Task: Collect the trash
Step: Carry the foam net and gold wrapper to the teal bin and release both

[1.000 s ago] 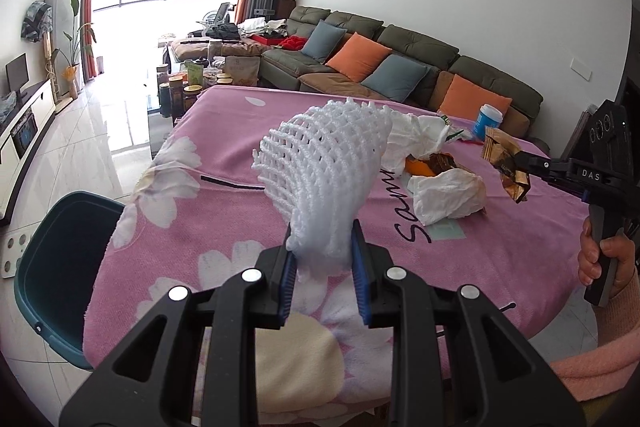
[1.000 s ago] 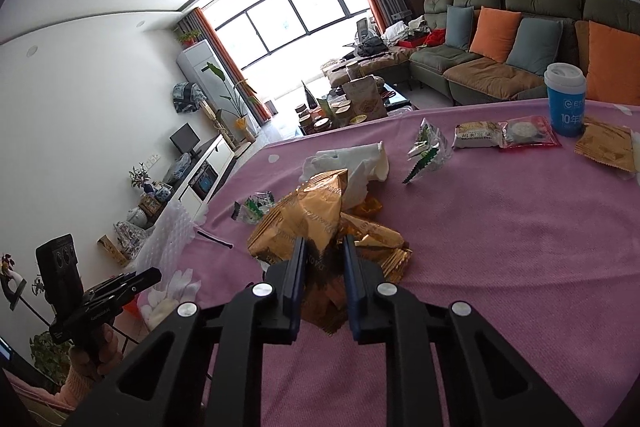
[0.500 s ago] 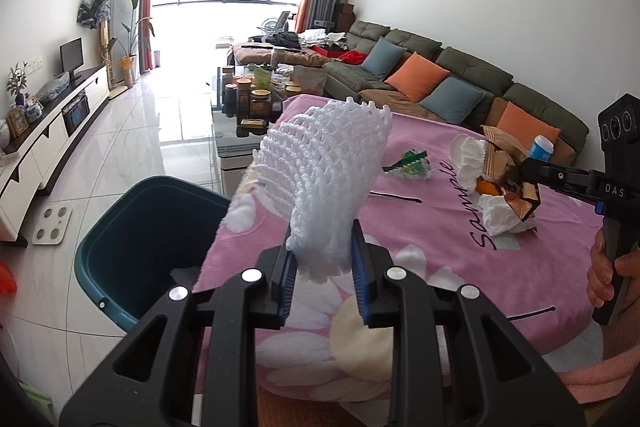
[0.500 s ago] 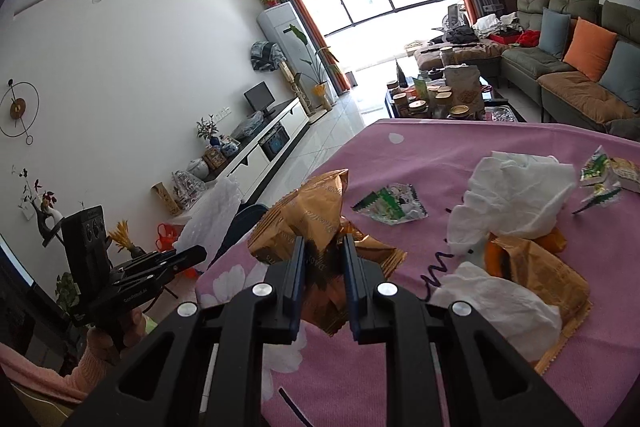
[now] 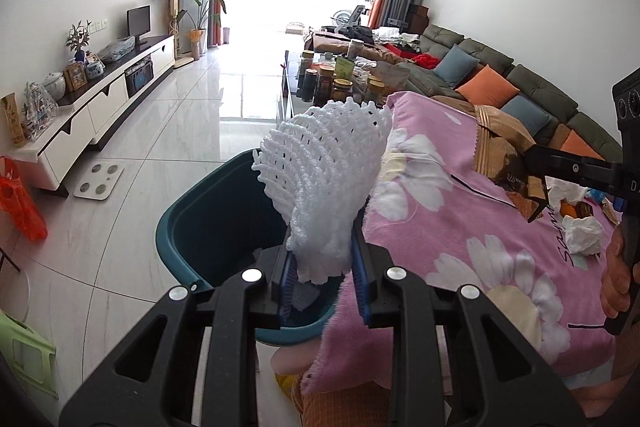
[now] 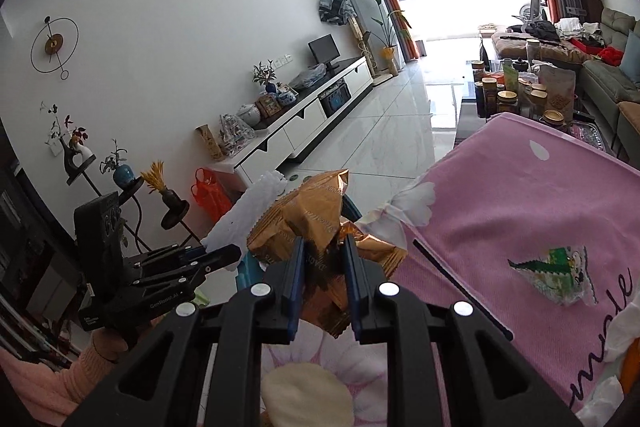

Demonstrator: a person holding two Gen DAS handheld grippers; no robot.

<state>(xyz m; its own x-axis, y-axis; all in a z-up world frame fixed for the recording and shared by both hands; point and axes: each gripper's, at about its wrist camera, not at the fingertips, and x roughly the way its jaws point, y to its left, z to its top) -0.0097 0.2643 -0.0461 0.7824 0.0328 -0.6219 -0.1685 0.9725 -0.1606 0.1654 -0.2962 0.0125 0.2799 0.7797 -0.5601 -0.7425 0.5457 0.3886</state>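
The left tongs (image 5: 322,281) sit at the bottom centre of the left wrist view, clenched narrowly on the stem of a white foam net (image 5: 326,183), which fans up and out above the blue pads. The right tongs (image 6: 323,269), bottom centre of the right wrist view, grasp a crumpled gold wrapper (image 6: 310,223) in a similarly narrow pinch; the foil bulges out above and to both sides of the pads.

Just beyond the left tongs, lower centre-left of that view, the dark green bin (image 5: 216,223) stands on the floor against the edge of the desk (image 5: 472,239) with its pink flowered cloth. The net hangs over the bin's rim nearest the desk. The wrapper looks to be over the desk corner, near the bin but seemingly not yet above its mouth.

The step in hand is the carry to the bin. Next, I judge, the left tongs need only open to drop the net, while the right tongs should travel a little further over the bin first. More trash waits on the desk: white tissue (image 5: 584,233) at the right edge, and a green packet (image 6: 556,279) at right in the other view
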